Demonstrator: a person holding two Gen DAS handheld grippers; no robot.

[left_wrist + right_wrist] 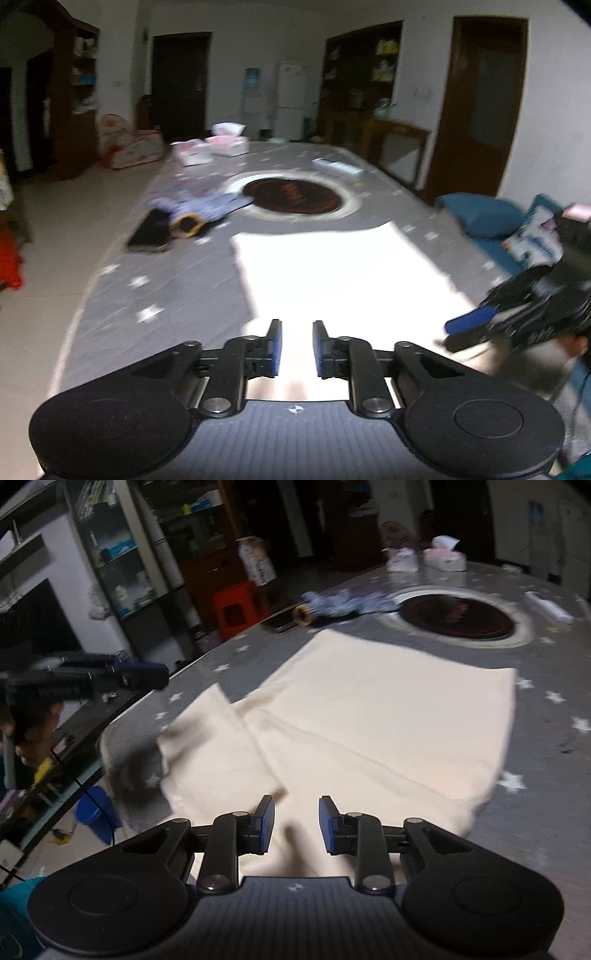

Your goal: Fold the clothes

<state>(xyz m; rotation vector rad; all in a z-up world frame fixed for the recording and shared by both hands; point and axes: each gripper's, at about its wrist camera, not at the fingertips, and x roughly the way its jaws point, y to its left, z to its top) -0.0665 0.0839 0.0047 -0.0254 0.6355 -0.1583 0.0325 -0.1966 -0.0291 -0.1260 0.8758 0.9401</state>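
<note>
A cream cloth (369, 716) lies spread on the grey star-patterned table (554, 686), with a flap (207, 738) folded over at its left side. In the left wrist view the cloth (332, 273) looks overexposed white. My left gripper (297, 349) is open and empty above the cloth's near edge. My right gripper (297, 823) is open and empty above the cloth's near part. Each gripper also shows in the other's view, the right one (476, 325) at the right and the left one (140, 675) at the left, both blurred.
A dark round inset (458, 618) sits in the table's middle. A blue patterned garment (343, 603), a roll (304, 616) and a dark flat object (149, 232) lie beyond the cloth. Tissue boxes (443, 559) stand at the far end. A red stool (236, 607) and shelves stand left.
</note>
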